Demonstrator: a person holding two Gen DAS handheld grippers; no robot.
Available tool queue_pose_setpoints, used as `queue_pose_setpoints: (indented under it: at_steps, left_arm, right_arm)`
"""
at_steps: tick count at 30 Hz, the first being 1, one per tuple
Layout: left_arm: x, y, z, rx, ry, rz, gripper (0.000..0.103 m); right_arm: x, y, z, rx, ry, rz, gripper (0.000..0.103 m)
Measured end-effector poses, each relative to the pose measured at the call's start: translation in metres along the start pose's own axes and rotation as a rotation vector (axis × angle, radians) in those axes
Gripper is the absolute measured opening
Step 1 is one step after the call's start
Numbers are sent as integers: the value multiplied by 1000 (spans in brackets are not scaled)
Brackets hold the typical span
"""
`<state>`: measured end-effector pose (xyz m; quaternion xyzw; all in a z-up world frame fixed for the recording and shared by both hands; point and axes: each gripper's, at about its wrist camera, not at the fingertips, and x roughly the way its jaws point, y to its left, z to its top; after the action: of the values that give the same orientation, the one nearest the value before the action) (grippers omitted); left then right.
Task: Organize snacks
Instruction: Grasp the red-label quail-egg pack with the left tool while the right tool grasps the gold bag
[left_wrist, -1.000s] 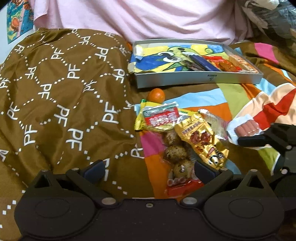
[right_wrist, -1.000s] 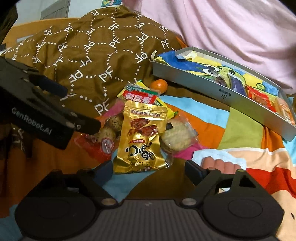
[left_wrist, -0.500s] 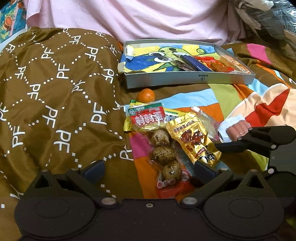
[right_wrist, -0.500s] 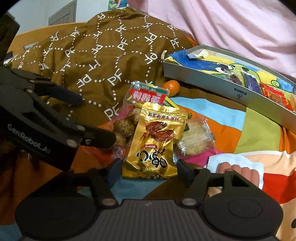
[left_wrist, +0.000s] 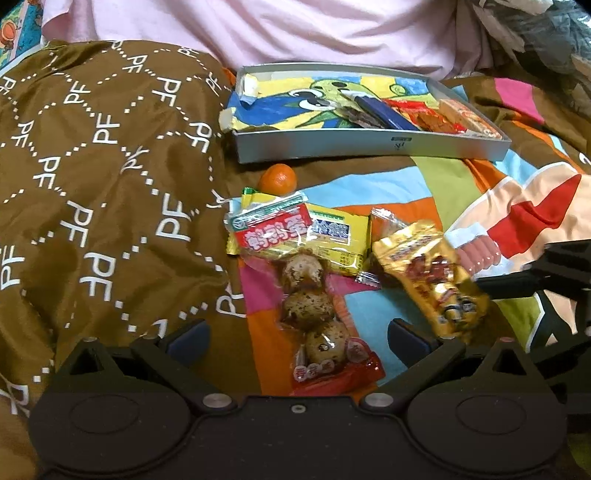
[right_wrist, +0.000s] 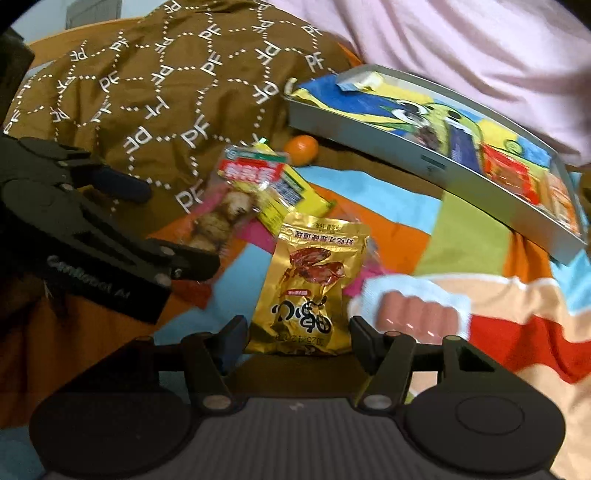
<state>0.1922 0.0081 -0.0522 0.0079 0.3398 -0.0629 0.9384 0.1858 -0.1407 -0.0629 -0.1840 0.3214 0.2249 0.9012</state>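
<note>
My right gripper is closing its jaws, and both pads press the bottom edge of a gold snack packet. In the left wrist view that gold packet hangs tilted and blurred, off to the right of the snack pile. My left gripper is open above a clear packet of speckled eggs, touching nothing. A yellow packet lies under the egg packet's red label. A small orange sits just behind the pile. The grey tray at the back holds several snacks on a cartoon sheet.
A pack of pink sausages lies right of the gold packet on the colourful blanket. A brown patterned quilt rises on the left. Pink cloth lies behind the tray. The left gripper reaches in from the left.
The right jaws have narrowed onto the gold packet. The packet has come off the pile and moved right in the left wrist view, uncovering the yellow packet.
</note>
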Motion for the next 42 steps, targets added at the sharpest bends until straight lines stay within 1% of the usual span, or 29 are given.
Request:
queue_pose_setpoints:
  at_steps: [5, 9, 12, 15, 17, 18, 20, 26, 31, 37, 39, 42]
  left_arm:
    - [10, -13, 3, 36, 22, 2, 102]
    - [19, -17, 5, 23, 36, 8, 101]
    - [21, -15, 6, -3, 41, -16, 94]
    - [22, -12, 4, -27, 42, -21, 87]
    - [20, -10, 3, -44, 37, -31, 78]
    - [19, -8, 3, -54, 37, -38, 76]
    - [18, -6, 2, -75, 34, -51, 64]
    - [13, 3, 0, -154, 29, -103, 57]
    - [10, 2, -4, -162, 33, -141, 56]
    - [11, 1, -3, -148, 45, -142, 60]
    - [12, 0, -3, -139, 46, -144, 61]
    - [13, -2, -3, -129, 49, -143, 63]
  right_arm:
    - [-5, -3, -2, 10, 17, -6, 66]
    - [-6, -1, -3, -1, 20, -7, 66]
    - [-5, -1, -4, 1, 21, -5, 67]
    - [-5, 0, -3, 0, 23, -8, 67]
    - [-4, 1, -3, -4, 23, -10, 68]
    - [-4, 2, -3, -4, 23, -11, 68]
    - [-3, 2, -2, 1, 25, -9, 68]
    - [-2, 0, -3, 24, 20, 4, 69]
    - [-1, -2, -4, 40, 14, 12, 70]
    - [8, -9, -2, 112, 10, 24, 80]
    - [10, -10, -2, 129, 10, 26, 82]
    - [11, -6, -1, 118, 8, 13, 82]
